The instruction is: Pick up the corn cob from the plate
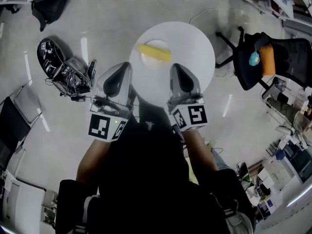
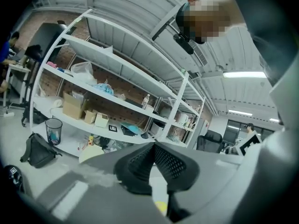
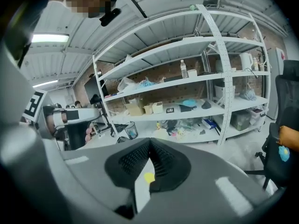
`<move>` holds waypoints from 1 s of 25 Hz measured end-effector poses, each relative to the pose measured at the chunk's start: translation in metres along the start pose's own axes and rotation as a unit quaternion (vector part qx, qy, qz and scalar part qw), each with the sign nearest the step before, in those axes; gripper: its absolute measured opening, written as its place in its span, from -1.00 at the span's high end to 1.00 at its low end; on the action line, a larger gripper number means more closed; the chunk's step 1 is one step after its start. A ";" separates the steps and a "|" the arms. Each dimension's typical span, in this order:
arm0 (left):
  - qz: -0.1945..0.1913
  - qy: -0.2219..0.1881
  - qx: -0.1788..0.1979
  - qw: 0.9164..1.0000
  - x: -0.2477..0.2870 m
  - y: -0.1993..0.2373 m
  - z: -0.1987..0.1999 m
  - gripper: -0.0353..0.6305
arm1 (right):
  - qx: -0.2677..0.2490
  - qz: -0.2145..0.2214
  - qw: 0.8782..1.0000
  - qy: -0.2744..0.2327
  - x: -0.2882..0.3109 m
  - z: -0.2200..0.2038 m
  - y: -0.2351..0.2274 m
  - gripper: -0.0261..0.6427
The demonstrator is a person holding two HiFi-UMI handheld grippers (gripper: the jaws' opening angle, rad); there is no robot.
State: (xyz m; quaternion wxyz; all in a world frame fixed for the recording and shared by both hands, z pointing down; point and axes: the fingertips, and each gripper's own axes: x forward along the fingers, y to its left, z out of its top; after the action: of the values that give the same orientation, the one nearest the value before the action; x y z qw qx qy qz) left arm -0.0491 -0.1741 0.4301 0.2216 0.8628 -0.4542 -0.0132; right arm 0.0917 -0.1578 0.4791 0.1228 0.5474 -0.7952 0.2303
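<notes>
Yellow corn cob [image 1: 155,52] on white table [image 1: 195,52], black chair [image 1: 253,67] and bag [image 1: 48,6] nearby.

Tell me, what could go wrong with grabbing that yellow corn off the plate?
1. The left tongs and right tongs are both shut. Unless one opens before it arrives, it would probably shove the corn cob rather than grip it.
2. The cob is round and lies on a small plate, so a nudge could roll it off onto the table.
</notes>
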 end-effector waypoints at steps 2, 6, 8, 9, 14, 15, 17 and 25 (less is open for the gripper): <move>0.004 0.005 -0.005 1.000 0.006 0.006 -0.008 0.88 | -0.002 0.002 1.000 0.013 0.008 -0.011 -0.005 0.89; 0.015 0.011 -0.017 1.000 0.017 0.017 -0.021 0.88 | -0.026 0.013 0.998 0.050 0.027 -0.037 -0.013 0.89; 0.019 0.014 -0.020 1.000 0.022 0.022 -0.028 0.88 | -0.046 0.018 0.997 0.066 0.036 -0.049 -0.016 0.89; 0.020 0.016 -0.022 0.999 0.024 0.024 -0.032 0.88 | -0.058 0.020 0.995 0.073 0.040 -0.056 -0.017 0.89; 0.022 0.028 -0.030 0.999 0.034 0.032 -0.051 0.88 | -0.114 0.040 0.984 0.131 0.059 -0.085 -0.019 0.74; 0.023 0.030 -0.032 0.999 0.035 0.033 -0.054 0.88 | -0.126 0.045 0.981 0.141 0.062 -0.089 -0.018 0.70; 0.024 0.033 -0.034 0.999 0.037 0.034 -0.059 0.88 | -0.156 0.058 0.973 0.161 0.068 -0.097 -0.015 0.61; 0.023 0.037 -0.035 0.998 0.047 0.037 -0.065 0.88 | -0.286 0.128 0.912 0.265 0.092 -0.153 -0.011 0.21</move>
State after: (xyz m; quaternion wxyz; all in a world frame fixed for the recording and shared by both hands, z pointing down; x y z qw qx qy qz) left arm -0.0362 -0.2049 0.5121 0.2690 0.8436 -0.4647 0.0081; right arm 0.0590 -0.1596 0.6554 0.4499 0.3013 -0.8285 0.1431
